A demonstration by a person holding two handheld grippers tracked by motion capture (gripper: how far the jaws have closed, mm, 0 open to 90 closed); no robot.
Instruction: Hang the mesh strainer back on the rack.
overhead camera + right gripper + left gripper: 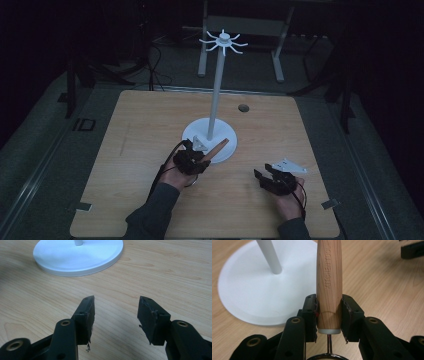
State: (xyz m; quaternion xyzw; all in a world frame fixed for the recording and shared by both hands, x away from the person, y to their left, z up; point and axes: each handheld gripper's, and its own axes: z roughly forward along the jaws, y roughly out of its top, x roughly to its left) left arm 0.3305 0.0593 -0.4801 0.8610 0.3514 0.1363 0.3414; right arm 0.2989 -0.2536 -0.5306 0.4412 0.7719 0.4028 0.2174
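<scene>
High view shows a light wooden table [150, 125] carrying a tall white stand [215, 100]: a round flat base toward the middle of the table, a slim upright pole and a crown of short radiating hooks [223, 42] at the top. The left gripper [192, 159] sits just at the near rim of that base, and the right gripper [276, 179] rests over bare wood toward the near right corner, well apart from the stand.

In the left gripper view the two black jaws are clamped on a tapered pale wooden handle [329, 285] stamped "KITCHEN TOOL", gripping it low, right above its white end cap. Below the cap a thin metal stem [329, 342] runs down to a dark rounded rim at the bottom edge; what kind of utensil head that is cannot be told. The handle's free end points out across the white base. Holding near the head end leaves the far tip clear, which looks suited to bringing that tip up to a hook, though no hanging hole is visible.

In the right gripper view the jaws stand apart with nothing between them, aimed at the bare table with the base's near rim beyond; it appears to be waiting in reserve
</scene>
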